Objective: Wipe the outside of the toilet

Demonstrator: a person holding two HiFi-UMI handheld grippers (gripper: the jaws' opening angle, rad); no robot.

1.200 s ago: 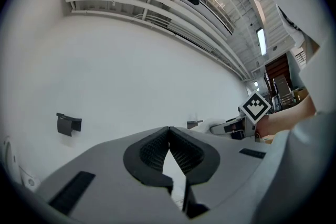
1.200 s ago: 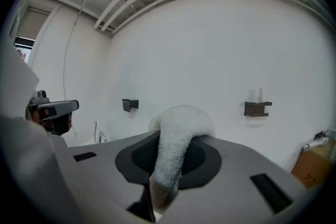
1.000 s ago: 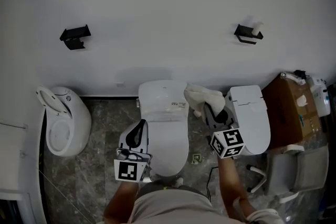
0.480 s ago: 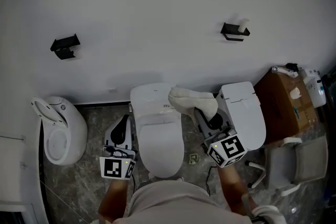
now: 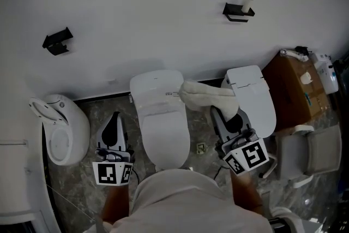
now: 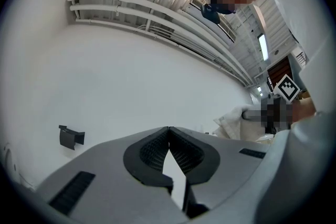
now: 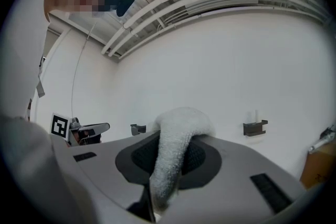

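Left hand-held gripper (image 5: 114, 117), toilet (image 5: 163, 131), cloth (image 5: 206, 96), right hand-held gripper (image 5: 224, 113), left to right.

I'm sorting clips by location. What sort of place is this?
Probably a showroom or test room, not a home bathroom: a left toilet, middle toilet and right toilet line one wall, with a cardboard box and chair beside them.

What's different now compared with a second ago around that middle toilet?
The right gripper brought the white cloth left, to the rear right edge of the middle toilet. The left gripper drew away from its left side. Unchanged: right jaws clamped on cloth, left shut, empty.
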